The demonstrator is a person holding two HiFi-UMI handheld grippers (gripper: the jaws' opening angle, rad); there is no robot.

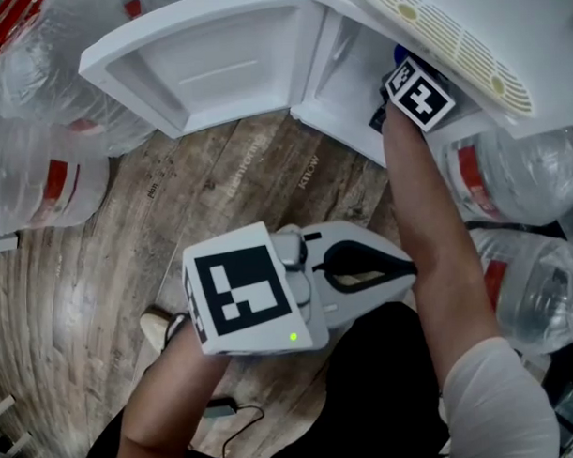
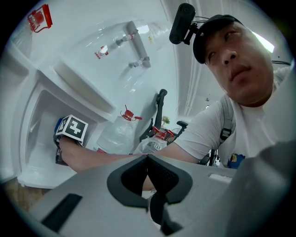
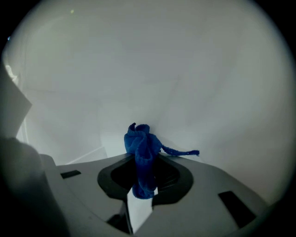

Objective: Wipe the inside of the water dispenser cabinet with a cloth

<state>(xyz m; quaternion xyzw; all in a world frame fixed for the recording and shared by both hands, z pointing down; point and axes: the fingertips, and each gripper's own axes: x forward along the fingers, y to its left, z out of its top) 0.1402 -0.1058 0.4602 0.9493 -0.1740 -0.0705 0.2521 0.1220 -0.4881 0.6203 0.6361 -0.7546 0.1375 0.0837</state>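
The white water dispenser cabinet (image 1: 343,95) stands open at the top of the head view, its door (image 1: 206,66) swung left. My right arm reaches inside it; only the marker cube (image 1: 418,95) and a bit of blue cloth (image 1: 399,52) show there. In the right gripper view my right gripper (image 3: 143,163) is shut on the bunched blue cloth (image 3: 141,141), which is close to or against the white inner wall (image 3: 152,78). My left gripper (image 1: 405,266) hovers near my lap, outside the cabinet, shut with nothing in it (image 2: 148,159).
Large clear water bottles with red labels lie on the wooden floor (image 1: 173,208) to the right (image 1: 510,173) and left (image 1: 41,176) of the cabinet. More bottles (image 2: 118,132) and an office chair (image 2: 159,111) show in the left gripper view.
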